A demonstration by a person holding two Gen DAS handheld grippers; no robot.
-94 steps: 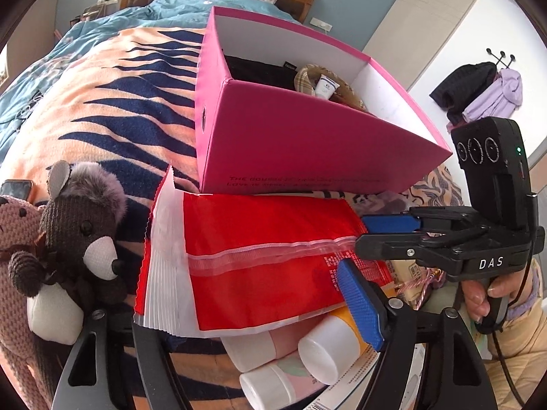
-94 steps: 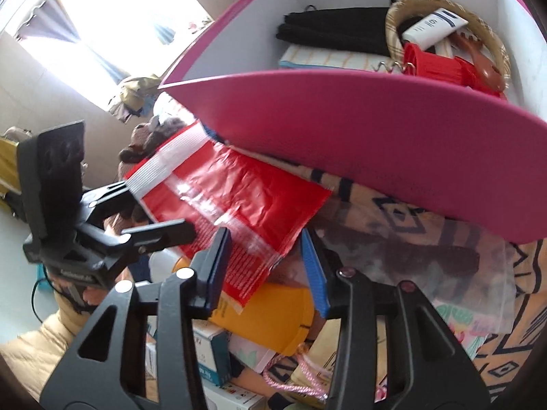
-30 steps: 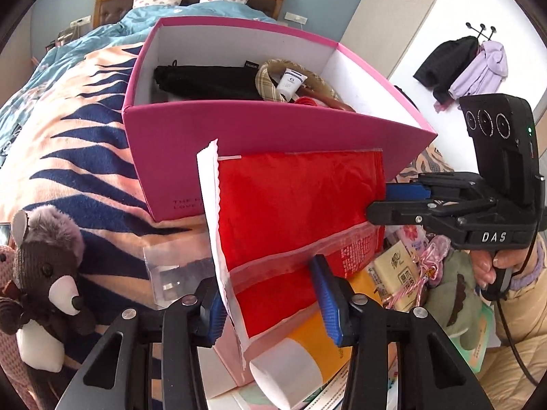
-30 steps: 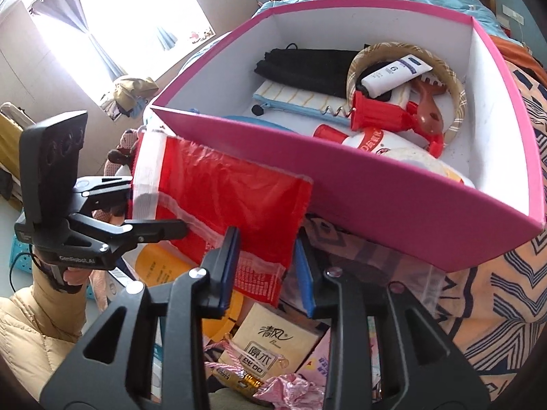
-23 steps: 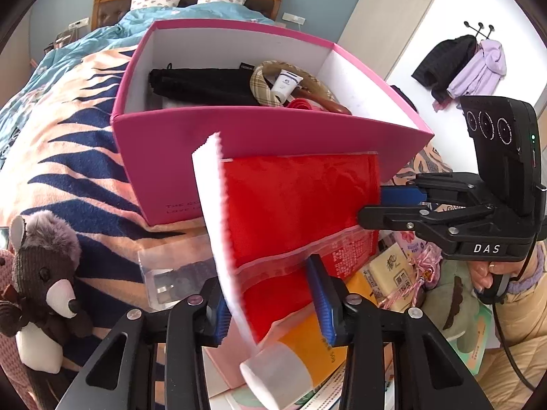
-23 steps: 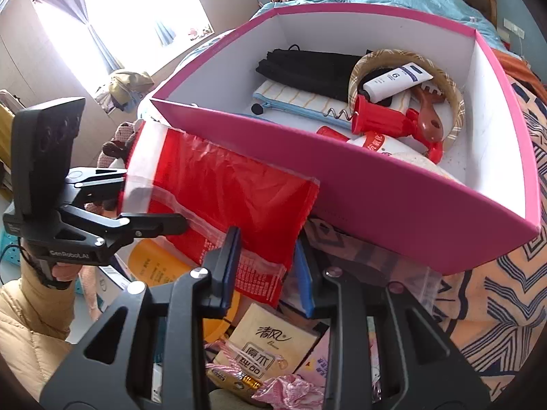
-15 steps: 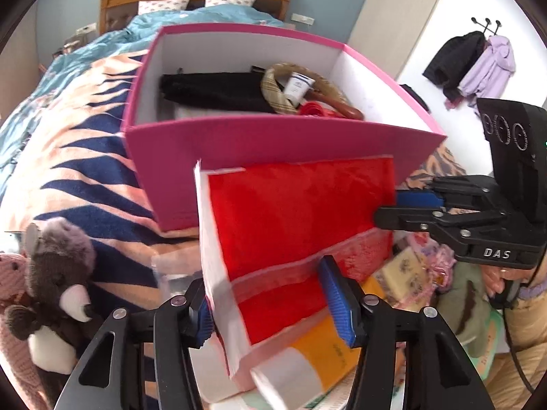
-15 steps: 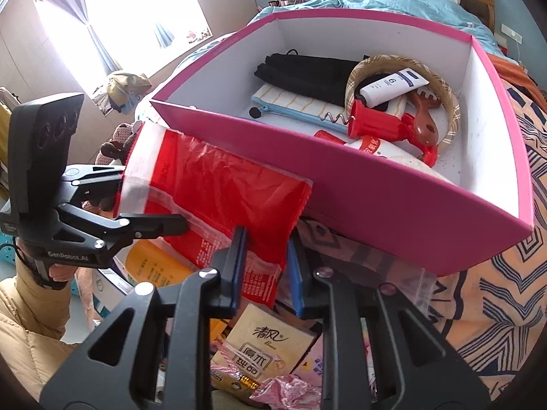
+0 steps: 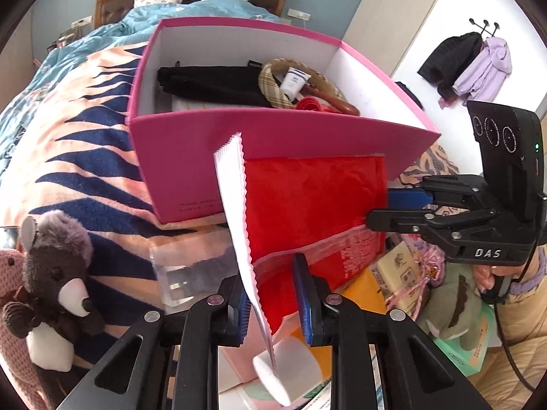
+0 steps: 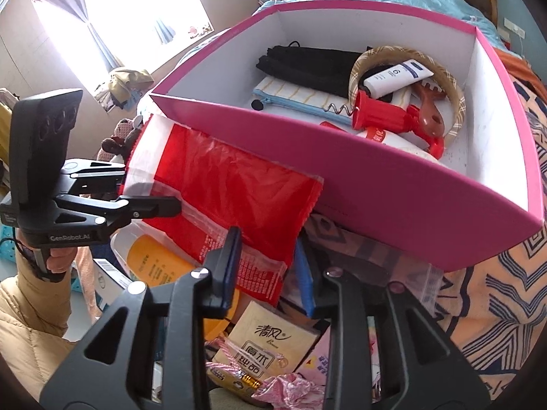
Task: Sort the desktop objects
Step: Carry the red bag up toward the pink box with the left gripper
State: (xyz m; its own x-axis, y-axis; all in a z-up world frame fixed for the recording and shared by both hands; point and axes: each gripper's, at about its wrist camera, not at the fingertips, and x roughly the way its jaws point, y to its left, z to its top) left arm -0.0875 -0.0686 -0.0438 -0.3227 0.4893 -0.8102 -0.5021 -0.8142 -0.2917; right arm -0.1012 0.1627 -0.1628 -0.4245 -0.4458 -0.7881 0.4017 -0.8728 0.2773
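- The red bag [image 9: 307,201] hangs upright in front of the near wall of the pink box [image 9: 191,157], above the bed [image 9: 68,130]. It hides part of that wall and most of the clutter under it.
- Left gripper [image 9: 273,302]: its jaws are narrowly parted around the bag's white serrated edge. Whether the pads actually press the bag cannot be told; from the right wrist view the bag covers its tips.
- Right gripper [image 10: 270,263]: its jaws stand a little apart around the bag's opposite, printed corner. Contact there is also unclear, since the far pad is hidden behind the bag.
- In the box, a black pouch [image 10: 307,65], a white tube [image 10: 396,77] inside a woven ring and a red corkscrew [image 10: 383,116] show; things under them are cut off by the near wall.
- An orange bottle [image 10: 150,263] and a tissue pack [image 10: 270,345] peek out below the bag. A plush bear [image 9: 54,273] sits at the bed's near left edge.
- Against half a second earlier, the bag is turned more edge-on to the left camera, and the right jaws sit slightly wider.
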